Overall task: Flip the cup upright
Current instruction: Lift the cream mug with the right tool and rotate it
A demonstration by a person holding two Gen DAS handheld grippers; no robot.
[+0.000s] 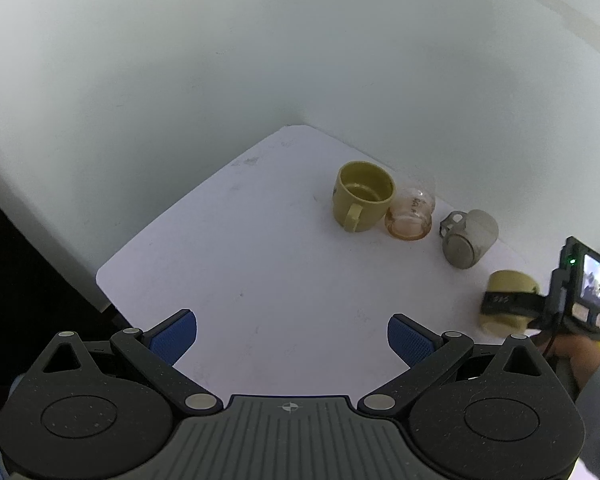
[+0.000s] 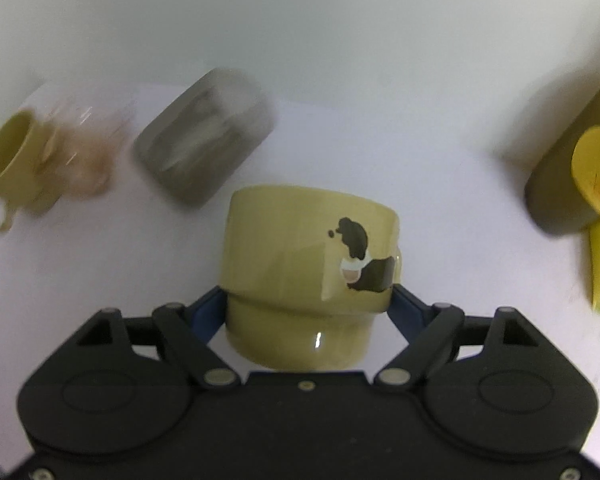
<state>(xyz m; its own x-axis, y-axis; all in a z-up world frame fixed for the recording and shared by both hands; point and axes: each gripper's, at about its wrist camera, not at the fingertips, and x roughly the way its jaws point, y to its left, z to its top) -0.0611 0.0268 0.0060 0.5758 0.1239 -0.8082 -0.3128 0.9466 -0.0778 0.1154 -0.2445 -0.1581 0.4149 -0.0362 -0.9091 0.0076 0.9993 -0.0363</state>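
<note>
My right gripper (image 2: 306, 308) is shut on an olive-yellow cup with a dark printed figure (image 2: 300, 256), its blue pads pressing on both sides of the cup. The same cup (image 1: 508, 304) shows in the left wrist view at the far right, held by the right gripper (image 1: 512, 300). My left gripper (image 1: 292, 336) is open and empty above the white table (image 1: 260, 280). A grey cup (image 1: 468, 240) lies on its side; it also shows, blurred, in the right wrist view (image 2: 204, 140).
An upright olive mug with a handle (image 1: 362, 196) stands beside a clear glass (image 1: 410, 216) near the back wall; both show at left in the right wrist view, the mug (image 2: 10, 164) and the glass (image 2: 84, 148). A dark container with yellow items (image 2: 580, 168) sits at right.
</note>
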